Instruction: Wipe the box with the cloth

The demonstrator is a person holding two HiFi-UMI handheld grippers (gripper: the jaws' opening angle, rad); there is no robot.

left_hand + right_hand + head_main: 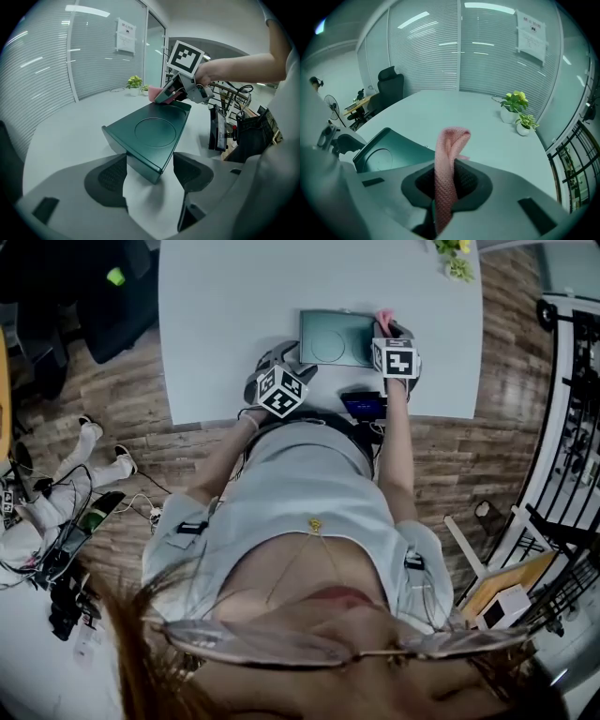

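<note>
With the cloth (447,168) already clamped in the closed jaws of the right gripper (447,180), the pick-up stage reads as complete and the wiping stage as in hand. The pink cloth stands up out of the jaws and meets the box (336,337) at its 2 to 3 o'clock edge. No view shows which part of the lid has been covered, so most of the top face is best treated as still to wipe.

The left gripper (150,173) is at the box's 7 o'clock corner. Its jaws stand apart with that corner between them, and a gap shows on either side. This is probably a bracing position, not a grip.

The box lies flat on the table (234,315) at 12 o'clock from the person, with the lid and its embossed circle facing up. Its long axis appears to run from 9 to 3 o'clock, across the person's front.
</note>
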